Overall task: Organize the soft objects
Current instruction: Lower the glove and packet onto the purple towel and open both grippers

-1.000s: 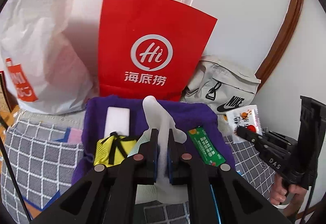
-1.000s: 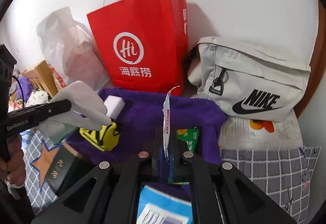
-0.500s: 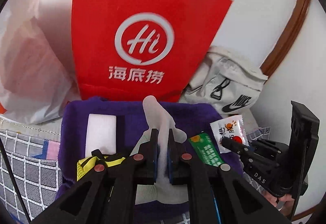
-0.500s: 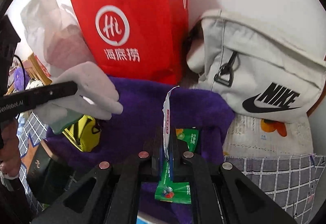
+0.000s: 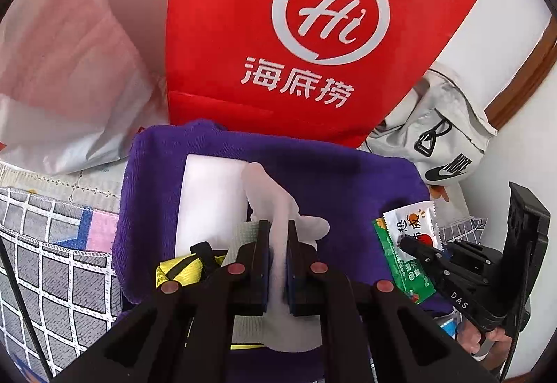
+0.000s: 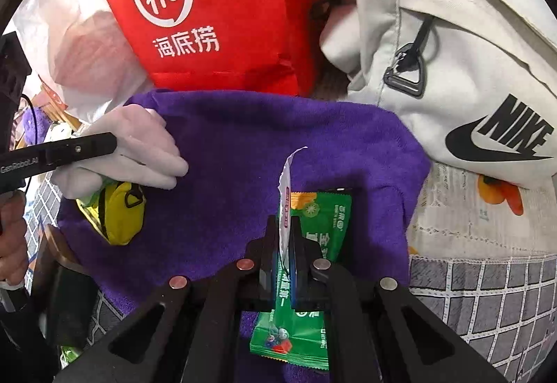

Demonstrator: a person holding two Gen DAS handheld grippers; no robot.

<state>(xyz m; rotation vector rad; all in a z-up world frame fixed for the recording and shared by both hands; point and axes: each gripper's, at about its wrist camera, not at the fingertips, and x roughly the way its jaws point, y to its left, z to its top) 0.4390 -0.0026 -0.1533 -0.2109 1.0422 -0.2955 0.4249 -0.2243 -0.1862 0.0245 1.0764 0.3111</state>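
Left hand-held gripper [image 5: 275,264] is clamped on a white glove [image 5: 275,205], long axis running up-frame, directly over the purple towel [image 5: 330,174] at frame centre. Right hand-held gripper [image 6: 285,257] pinches a white sachet [image 6: 286,195] edge-on, directly above a green packet [image 6: 313,219] lying on the towel.

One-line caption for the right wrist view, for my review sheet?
Right gripper pinches a white sachet above a green packet on the purple towel.
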